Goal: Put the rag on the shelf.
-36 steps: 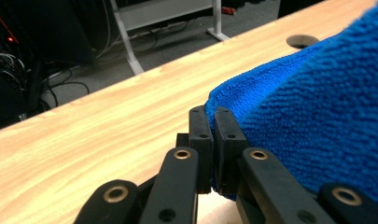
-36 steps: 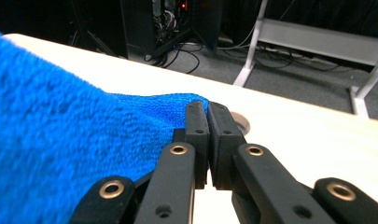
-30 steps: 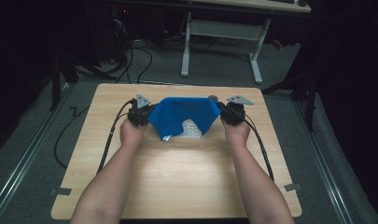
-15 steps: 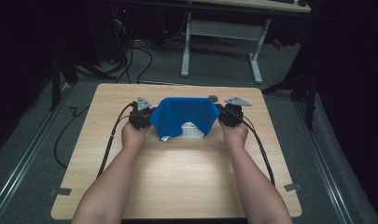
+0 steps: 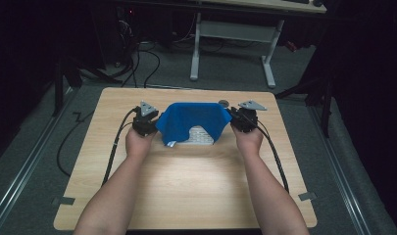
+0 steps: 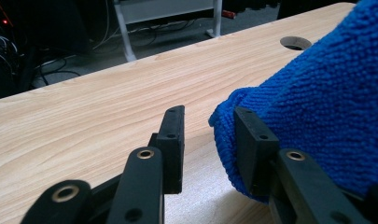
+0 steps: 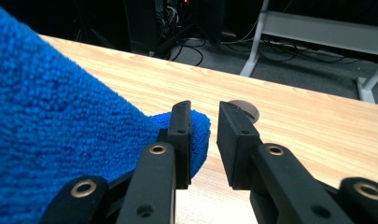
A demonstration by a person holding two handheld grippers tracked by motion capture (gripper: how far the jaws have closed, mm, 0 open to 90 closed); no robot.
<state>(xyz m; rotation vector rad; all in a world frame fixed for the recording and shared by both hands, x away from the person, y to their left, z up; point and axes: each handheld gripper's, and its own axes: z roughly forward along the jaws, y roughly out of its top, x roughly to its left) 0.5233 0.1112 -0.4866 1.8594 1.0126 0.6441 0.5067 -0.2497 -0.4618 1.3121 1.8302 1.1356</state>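
Both claws, left (image 6: pixel 207 140) and right (image 7: pixel 204 140), stand narrowly parted beside the blue microfibre cloth (image 5: pixel 193 120) corners on the worktop (image 5: pixel 186 186), gripping nothing, probably a release.

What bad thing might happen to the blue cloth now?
1. Both grippers have their jaws apart. In the left gripper view the blue cloth lies against one jaw only, and in the right gripper view a corner pokes into the gap. Lifting now would probably leave the cloth behind.
2. The cloth is bunched up, with a white thing under it, so it might slump or drag that along.
3. The hole in the table is close; a corner might catch there.
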